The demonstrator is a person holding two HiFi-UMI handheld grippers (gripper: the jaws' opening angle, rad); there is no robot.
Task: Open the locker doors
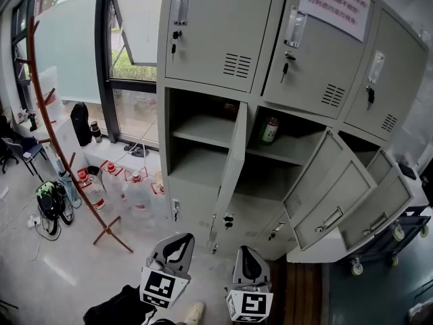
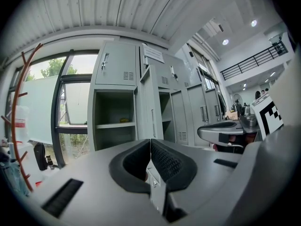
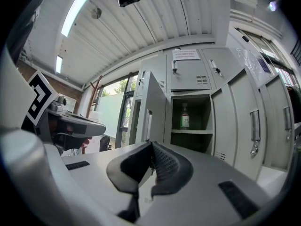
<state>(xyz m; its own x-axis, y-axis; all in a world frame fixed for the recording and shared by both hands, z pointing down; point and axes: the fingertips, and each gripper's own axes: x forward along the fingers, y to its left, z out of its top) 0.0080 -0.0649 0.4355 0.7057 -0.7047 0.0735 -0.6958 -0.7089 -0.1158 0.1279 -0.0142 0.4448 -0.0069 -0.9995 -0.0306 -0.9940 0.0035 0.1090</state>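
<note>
Seemingly between doors: left gripper and right gripper sit closed and empty, bottom centre; next, probably reach for the shut pale-grey metal upper locker doors.

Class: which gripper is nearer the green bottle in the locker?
Right. The right gripper faces the green bottle almost head-on; the left gripper is further left.

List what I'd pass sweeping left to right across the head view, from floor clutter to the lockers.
Black-and-green bag on the floor → clear plastic water jugs with red caps → open grey metal locker door → green bottle on a shelf → dark wheeled cart.
</note>
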